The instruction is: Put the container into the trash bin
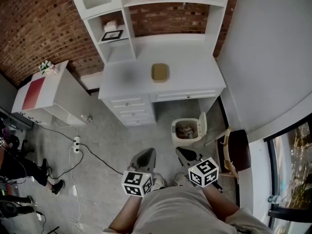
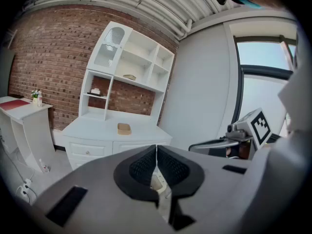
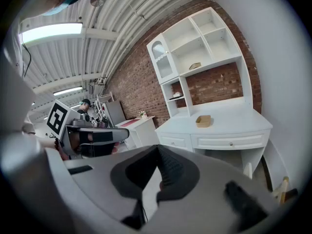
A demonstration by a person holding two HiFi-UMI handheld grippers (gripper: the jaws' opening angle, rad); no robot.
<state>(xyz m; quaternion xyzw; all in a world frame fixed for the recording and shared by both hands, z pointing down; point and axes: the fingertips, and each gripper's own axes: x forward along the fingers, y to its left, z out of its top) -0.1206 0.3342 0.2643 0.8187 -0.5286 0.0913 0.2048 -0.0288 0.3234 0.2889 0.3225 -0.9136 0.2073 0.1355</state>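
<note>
A tan shallow container (image 1: 160, 72) lies on the white desk (image 1: 195, 67); it also shows far off as the container (image 2: 124, 128) in the left gripper view and the container (image 3: 203, 121) in the right gripper view. A white trash bin (image 1: 187, 130) with its lid up stands on the floor below the desk. My left gripper (image 1: 146, 156) and right gripper (image 1: 184, 154) are held close to the body, well short of the desk. Both are shut with nothing between their jaws, seen as the left gripper (image 2: 156, 147) and the right gripper (image 3: 157, 148).
A white hutch with shelves (image 1: 146, 4) rises behind the desk against a brick wall. A small white side table (image 1: 48, 94) stands at the left, with cables and a power strip (image 1: 76, 144) on the floor. A dark stool (image 1: 238, 150) is at the right.
</note>
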